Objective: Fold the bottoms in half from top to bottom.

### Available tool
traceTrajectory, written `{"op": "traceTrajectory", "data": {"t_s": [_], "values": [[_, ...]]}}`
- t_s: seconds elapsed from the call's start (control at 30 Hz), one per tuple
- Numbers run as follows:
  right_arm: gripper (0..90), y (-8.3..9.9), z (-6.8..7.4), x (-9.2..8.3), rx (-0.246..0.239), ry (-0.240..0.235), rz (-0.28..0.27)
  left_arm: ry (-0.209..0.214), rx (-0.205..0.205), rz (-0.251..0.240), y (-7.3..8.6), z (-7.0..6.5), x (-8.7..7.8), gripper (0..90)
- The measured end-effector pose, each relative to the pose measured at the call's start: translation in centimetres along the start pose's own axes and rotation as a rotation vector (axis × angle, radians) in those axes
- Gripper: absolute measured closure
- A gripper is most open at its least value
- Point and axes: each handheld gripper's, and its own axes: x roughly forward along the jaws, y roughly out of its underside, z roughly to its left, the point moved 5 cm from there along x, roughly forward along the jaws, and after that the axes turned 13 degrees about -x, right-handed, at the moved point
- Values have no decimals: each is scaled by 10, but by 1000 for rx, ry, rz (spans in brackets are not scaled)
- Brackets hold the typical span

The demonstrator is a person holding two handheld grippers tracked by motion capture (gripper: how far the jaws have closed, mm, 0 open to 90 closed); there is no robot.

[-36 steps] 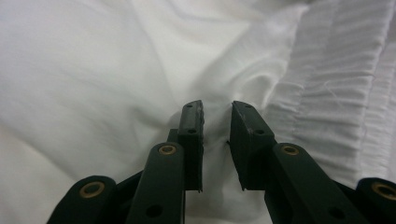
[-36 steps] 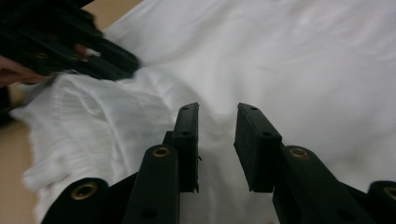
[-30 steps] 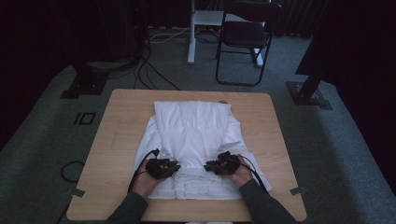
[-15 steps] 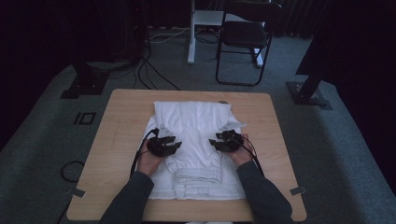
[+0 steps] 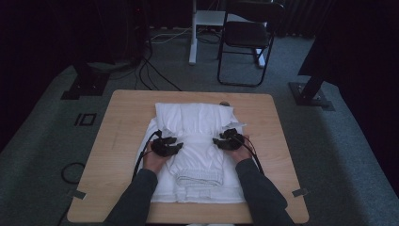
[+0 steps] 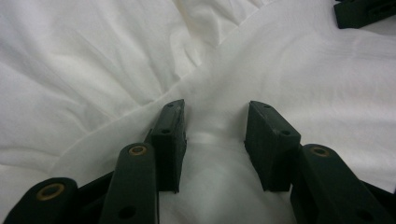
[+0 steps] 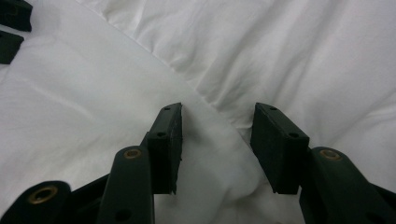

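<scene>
I have a white garment [image 5: 195, 141] lying folded on the wooden surface [image 5: 117, 141], its near end doubled over toward 6 o'clock and its far end reaching toward 12. My left gripper [image 5: 165, 147] sits at about 9 o'clock of the cloth's middle, my right gripper [image 5: 229, 140] at about 3 o'clock, and both rest low on the fabric and point inward toward each other.

In the left gripper view my left fingers [image 6: 170, 140] stand apart, released. They have just been opening, and a soft ridge of white cloth lies between them without being pinched. The far gripper's tip shows at the upper right corner there.

In the right gripper view my right fingers [image 7: 278, 144] are likewise spread and released, with a fold edge of the garment running between them, loose rather than clamped. The pads hover on or just above the cloth, and I cannot tell which.

Beyond the surface, at 12 o'clock, a dark folding chair [image 5: 247, 42] stands on the grey carpet, with cables [image 5: 155, 70] trailing at about 11 o'clock.
</scene>
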Motion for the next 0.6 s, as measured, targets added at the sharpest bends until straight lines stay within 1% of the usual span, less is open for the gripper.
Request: {"op": "traceTrajectory", "data": {"t_s": [0.1,0.2,0.27,0.3,0.33,0.37,0.4,0.43,0.47,0.5,0.53,0.6], "values": [[527,7,9,-7,-2,-6,-14,11,5,-5,10,-6,-8,580],[528,14,19,-15,-17,-10,-28,14,11,-4,23,-15,-19,580],[528,21,29,-23,-14,-15,-39,18,15,-5,33,-23,-27,580],[528,24,35,-27,-21,-17,-37,20,15,-3,36,-25,-30,579],[527,26,38,-29,-28,-19,-37,24,15,-4,41,-29,-34,579],[527,26,38,-29,-28,-19,-37,24,15,-4,41,-29,-34,579],[527,29,43,-34,-31,-24,-38,26,16,-4,49,-35,-41,579],[527,35,51,-40,-30,-36,-41,28,17,-2,53,-38,-44,579],[527,37,54,-43,-25,-42,-41,34,8,1,55,-40,-46,579],[527,38,56,-45,-31,-45,-41,55,-24,19,59,-45,-51,579],[527,40,60,-48,-38,-49,-38,65,-31,37,60,-47,-53,579],[527,41,62,-49,-46,-52,-38,84,-23,61,59,-53,-59,597]]}}
